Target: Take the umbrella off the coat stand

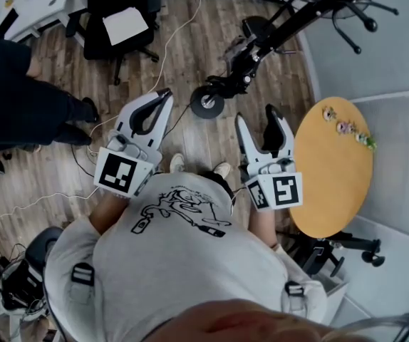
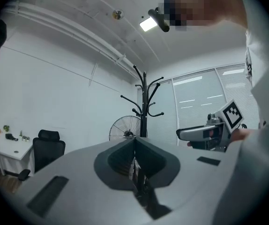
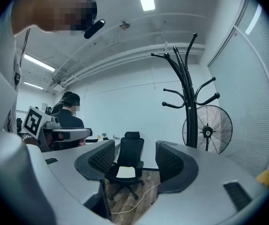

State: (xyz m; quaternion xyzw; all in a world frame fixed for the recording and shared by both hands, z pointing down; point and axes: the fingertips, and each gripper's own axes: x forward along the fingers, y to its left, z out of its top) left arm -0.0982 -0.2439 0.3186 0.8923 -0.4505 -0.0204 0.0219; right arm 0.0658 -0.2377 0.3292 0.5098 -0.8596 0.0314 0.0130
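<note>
The black coat stand [image 1: 290, 21] rises ahead of me, its hooked arms showing in the left gripper view [image 2: 144, 104] and the right gripper view [image 3: 187, 97]. I can pick out no umbrella on it in any view; a dark bulky shape [image 1: 239, 61] sits low on the pole and I cannot tell what it is. My left gripper [image 1: 165, 93] [image 2: 134, 142] is shut with nothing in it and points toward the stand. My right gripper [image 1: 256, 114] [image 3: 134, 149] is open and empty, well short of the stand.
A standing fan [image 2: 124, 128] [image 3: 207, 131] is beside the stand. A round wooden table [image 1: 333, 177] with small trinkets [image 1: 343, 127] is at my right. A black office chair [image 1: 119, 20] [image 3: 127, 161], a white desk [image 1: 40, 2], a person in dark clothes [image 1: 19, 105] and floor cables [image 1: 169, 48] lie left.
</note>
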